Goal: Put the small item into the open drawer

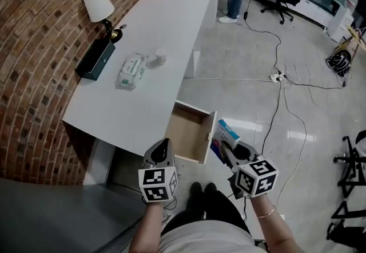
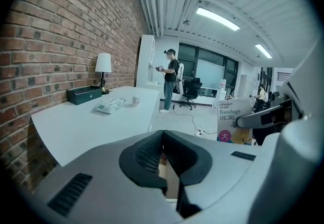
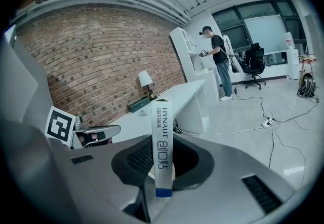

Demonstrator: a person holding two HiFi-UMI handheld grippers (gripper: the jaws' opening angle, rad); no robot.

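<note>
Box likely light, stiff, crushable cardboard; our right gripper clamps its flat faces near one end. Left gripper closed, empty, beside drawer.

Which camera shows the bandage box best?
The left gripper view: the bandage box faces it, print readable. The right gripper view shows only its narrow edge, clamped in the right tool; the head view shows it small, beside the open drawer.

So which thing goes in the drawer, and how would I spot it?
Find the white desk by the brick wall, then its open drawer at the near end. Just right of that, the right gripper pinches a thin white-and-blue bandage box in its jaws; everything else small lies on the desk.
</note>
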